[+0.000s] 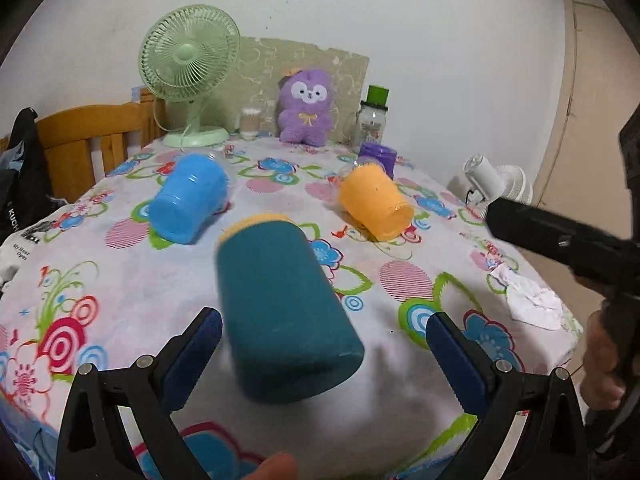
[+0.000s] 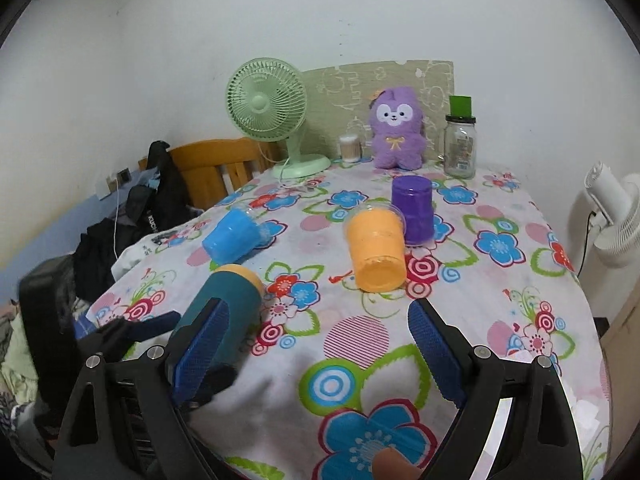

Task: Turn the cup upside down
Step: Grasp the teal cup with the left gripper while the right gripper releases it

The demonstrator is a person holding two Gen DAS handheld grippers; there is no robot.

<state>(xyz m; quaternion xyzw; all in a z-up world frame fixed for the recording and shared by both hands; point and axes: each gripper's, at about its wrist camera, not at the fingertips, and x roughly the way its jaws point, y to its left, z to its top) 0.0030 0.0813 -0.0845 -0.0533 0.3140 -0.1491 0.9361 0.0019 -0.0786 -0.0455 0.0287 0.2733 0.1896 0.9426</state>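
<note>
Teal cup lies between wide-spread left fingers, seemingly untouched.

I'm seeing a green fan standing at the back of the flowered worktop, a purple plush toy sitting beside a glass jar.

We see a table with four cups on it. The nearest cup lies on its side between the fingers of the left gripper. Behind it to the left lies a second cup, and to the right a third cup. A fourth cup stands upside down just behind the third. At the back stand a fan, a plush toy and a jar.
</note>
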